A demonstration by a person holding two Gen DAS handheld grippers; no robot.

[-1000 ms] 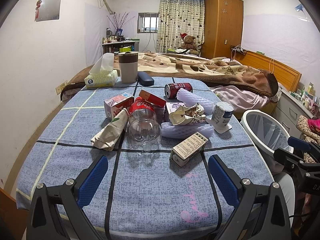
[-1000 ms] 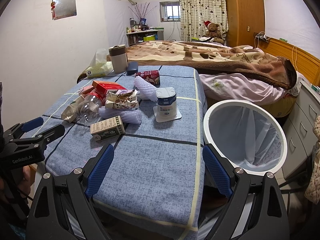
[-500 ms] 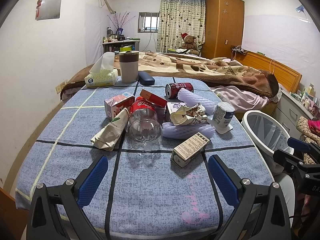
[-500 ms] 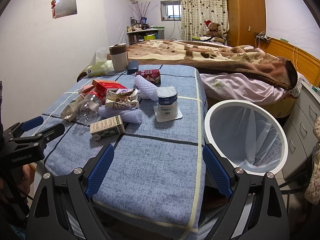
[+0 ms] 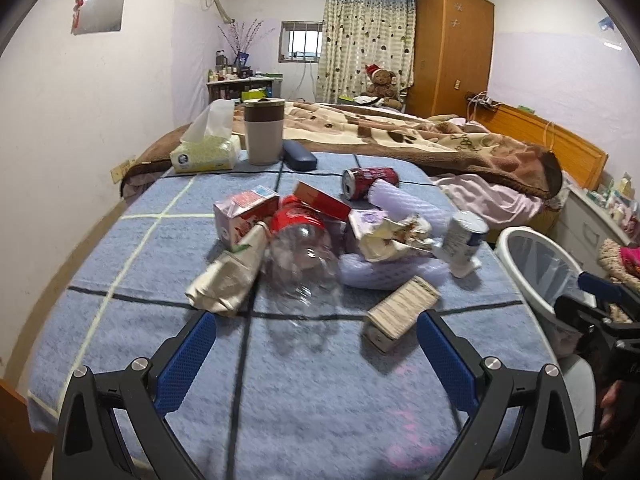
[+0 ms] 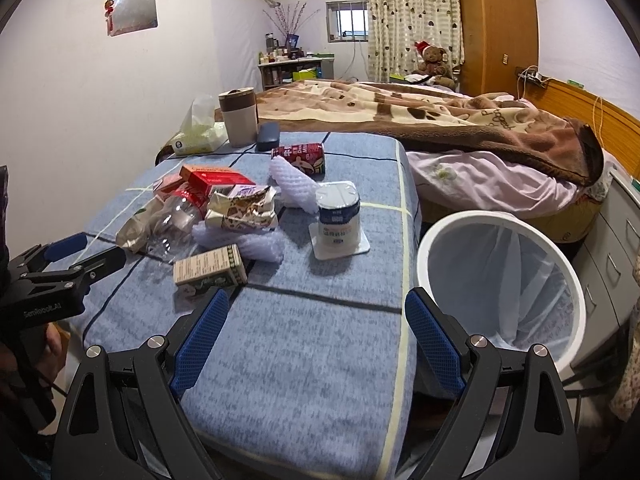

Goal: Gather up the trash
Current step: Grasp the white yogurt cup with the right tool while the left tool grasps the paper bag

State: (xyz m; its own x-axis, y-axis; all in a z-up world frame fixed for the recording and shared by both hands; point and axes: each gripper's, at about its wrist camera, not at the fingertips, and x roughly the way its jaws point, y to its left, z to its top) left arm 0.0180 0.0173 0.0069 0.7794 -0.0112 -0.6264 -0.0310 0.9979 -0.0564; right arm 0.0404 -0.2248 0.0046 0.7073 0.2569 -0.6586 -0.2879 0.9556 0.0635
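Note:
A heap of trash lies mid-table on the blue cloth: a clear plastic bottle [image 5: 304, 256] with a red label, a crumpled paper bag [image 5: 228, 276], a small beige box [image 5: 402, 312] [image 6: 210, 270], a white yogurt cup [image 5: 464, 236] [image 6: 338, 220], a snack wrapper [image 6: 242, 208], a red can [image 5: 370, 180] [image 6: 300, 156] and purple foam netting [image 5: 392, 272]. My left gripper [image 5: 316, 344] is open just short of the bottle and box. My right gripper [image 6: 316, 320] is open over bare cloth near the table's front edge. A white bin [image 6: 500, 276] [image 5: 536, 264] stands right of the table.
At the table's far end stand a tissue box [image 5: 206, 152], a beige tumbler [image 5: 264, 132] and a dark case [image 5: 300, 156]. A bed with a brown blanket [image 6: 440, 120] lies behind. Drawers [image 6: 616, 248] sit beyond the bin.
Both grippers have moved forward toward the trash heap, which looks larger in both views. Both stay open and nothing has been picked up.

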